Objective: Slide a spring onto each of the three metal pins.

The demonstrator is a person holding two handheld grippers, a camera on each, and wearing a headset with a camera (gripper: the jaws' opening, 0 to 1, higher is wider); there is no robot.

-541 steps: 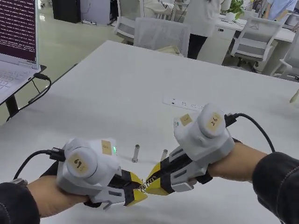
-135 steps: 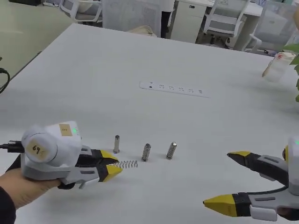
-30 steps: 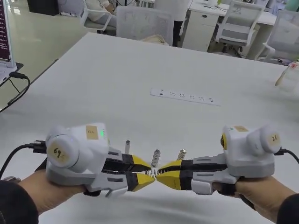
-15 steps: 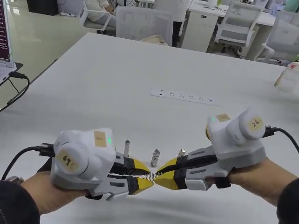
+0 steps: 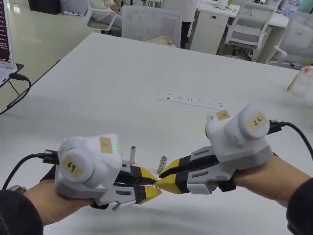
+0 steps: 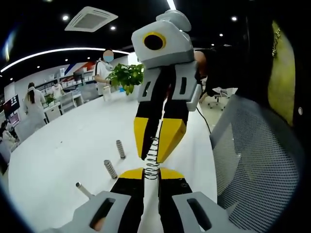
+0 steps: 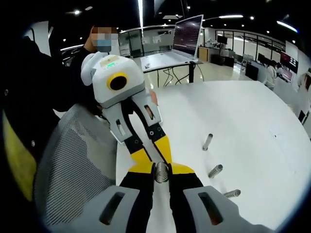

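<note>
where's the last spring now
The spring is held between the left claw and right claw tips, low centre in the head view, near the bare pin.

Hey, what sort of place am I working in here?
Most likely an open-plan office or lab: mesh office chairs stand beyond a long white table, a power strip lies on it, and an open laptop sits on a nearby desk.

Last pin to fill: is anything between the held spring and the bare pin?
Nothing visible: bare table lies between the spring, gripped by the left gripper and right gripper, and the bare pin. The two sprung pins stand aside.
</note>
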